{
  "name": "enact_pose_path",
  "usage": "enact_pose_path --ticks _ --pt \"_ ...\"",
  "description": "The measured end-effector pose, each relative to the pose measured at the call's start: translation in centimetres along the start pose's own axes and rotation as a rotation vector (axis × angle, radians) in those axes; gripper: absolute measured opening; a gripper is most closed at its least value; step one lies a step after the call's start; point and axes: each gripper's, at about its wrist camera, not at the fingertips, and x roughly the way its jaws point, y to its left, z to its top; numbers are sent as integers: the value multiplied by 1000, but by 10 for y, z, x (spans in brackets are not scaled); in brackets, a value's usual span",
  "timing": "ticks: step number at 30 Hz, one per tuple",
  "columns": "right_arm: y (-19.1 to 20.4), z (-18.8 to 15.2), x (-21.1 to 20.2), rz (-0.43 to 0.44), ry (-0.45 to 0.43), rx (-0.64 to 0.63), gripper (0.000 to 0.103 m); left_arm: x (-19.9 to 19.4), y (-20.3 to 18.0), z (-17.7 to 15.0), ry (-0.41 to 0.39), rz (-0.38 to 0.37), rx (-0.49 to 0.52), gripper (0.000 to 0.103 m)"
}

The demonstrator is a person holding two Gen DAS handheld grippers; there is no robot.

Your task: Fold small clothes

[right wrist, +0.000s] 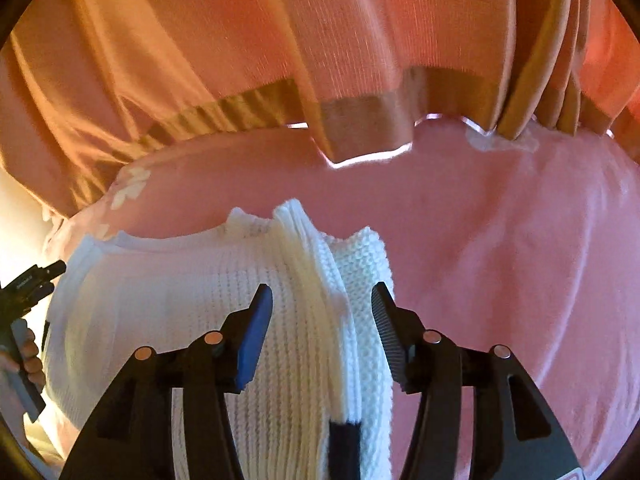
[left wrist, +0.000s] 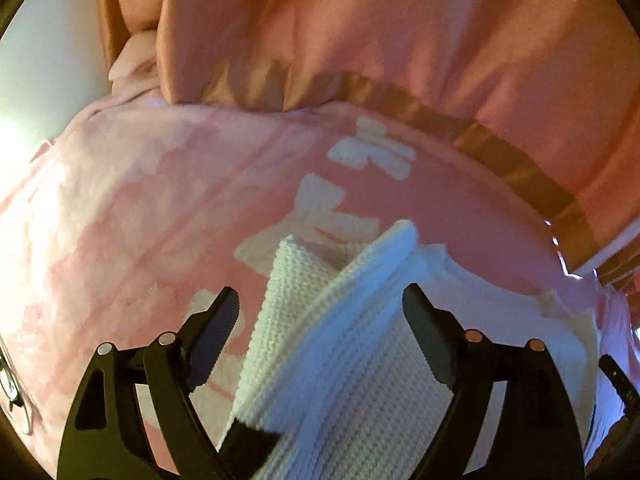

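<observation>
1. The white knit garment (right wrist: 168, 320) was lying on a pink blanket (right wrist: 500, 240), and both wrist cameras were looking down at it from close up.
2. The left gripper (left wrist: 320, 312) had its jaws spread wide. A raised fold of the white knit sat in the gap between them, nearer the right-hand finger in that view, but neither pad looked like it was pressing on the cloth, so I'd call that one released.
3. The right gripper (right wrist: 322, 312) was about half spread. A ridge of bunched-up knit stood between its fingers too, with the blue pad (right wrist: 256, 340) on one side and the ribbed dark pad on the other. The fabric sat close to the ribbed pad, and I couldn't see a pinch, so not clenched on it.
4. In the right wrist view the main body of the sweater spread flat to the left of the ridge, with its neckline toward the far side.
5. Orange curtains (right wrist: 240, 40) with a darker hem hung along the far edge of the blanket.
6. At the left edge of the right wrist view, a hand (right wrist: 28, 354) was wrapped around the other gripper's handle.
</observation>
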Motion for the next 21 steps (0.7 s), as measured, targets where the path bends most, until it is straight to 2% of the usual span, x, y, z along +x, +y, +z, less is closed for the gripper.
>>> enact_pose_path --ticks 1,3,4,5,6,8,10,11,12,13,15,19,21 --pt "-1 0 5 4 9 6 51 5 1 0 24 -9 -10 80" --pt "1 -1 16 11 33 -7 51 16 -1 -3 66 -36 -10 65" --pt "6 -2 20 6 39 -28 37 19 -4 -5 75 -22 10 53" --pt "12 -4 22 -5 44 -63 6 21 -9 -7 72 13 54 37" --pt "15 -4 20 -16 44 -80 7 21 -12 -8 65 22 84 30" --pt "15 3 -1 6 -19 -58 7 14 -11 -6 46 8 77 23" --pt "12 11 -23 5 -88 -40 7 11 -7 -2 42 -6 49 22" --pt "8 13 -25 -29 -102 -45 7 14 -5 -2 52 1 49 22" --pt "2 12 -16 -57 -77 -49 7 21 -4 -4 69 14 52 22" --pt "-9 6 6 -68 3 -27 7 24 -4 -5 76 17 56 22" --pt "-22 -5 30 -48 76 35 7 25 -5 -5 66 32 68 22" --pt "-6 7 3 -30 -9 8 7 17 -6 -3 63 12 50 22" --pt "-1 3 9 -93 23 -43 7 18 -8 -3 65 21 61 22"
